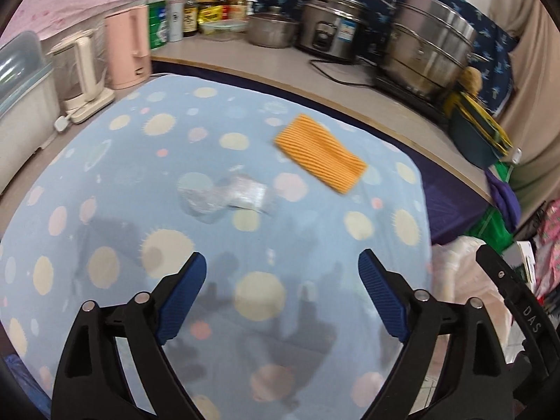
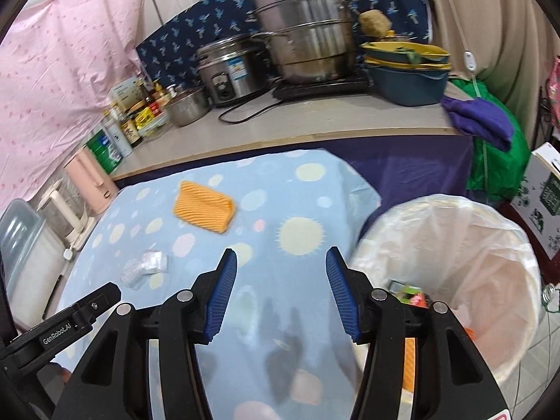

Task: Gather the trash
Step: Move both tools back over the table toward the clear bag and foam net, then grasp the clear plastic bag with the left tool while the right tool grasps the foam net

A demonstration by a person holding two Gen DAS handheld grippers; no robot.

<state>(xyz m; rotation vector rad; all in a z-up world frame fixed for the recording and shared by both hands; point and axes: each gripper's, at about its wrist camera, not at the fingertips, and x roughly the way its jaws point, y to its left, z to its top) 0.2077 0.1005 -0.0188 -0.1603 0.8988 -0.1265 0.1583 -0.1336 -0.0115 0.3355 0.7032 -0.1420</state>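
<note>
Clear crumpled plastic wrapper (image 1: 224, 196) on dotted surface (image 1: 105, 161), dead ahead of left claw (image 1: 281, 273), nearer it than right claw (image 2: 280, 273); both claws apart, empty. Bin (image 2: 490, 217) right.

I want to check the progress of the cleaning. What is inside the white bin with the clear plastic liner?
Inside the white bin with the clear plastic liner, some colourful wrappers lie at the bottom. The right gripper covers the rest of the bottom.
</note>
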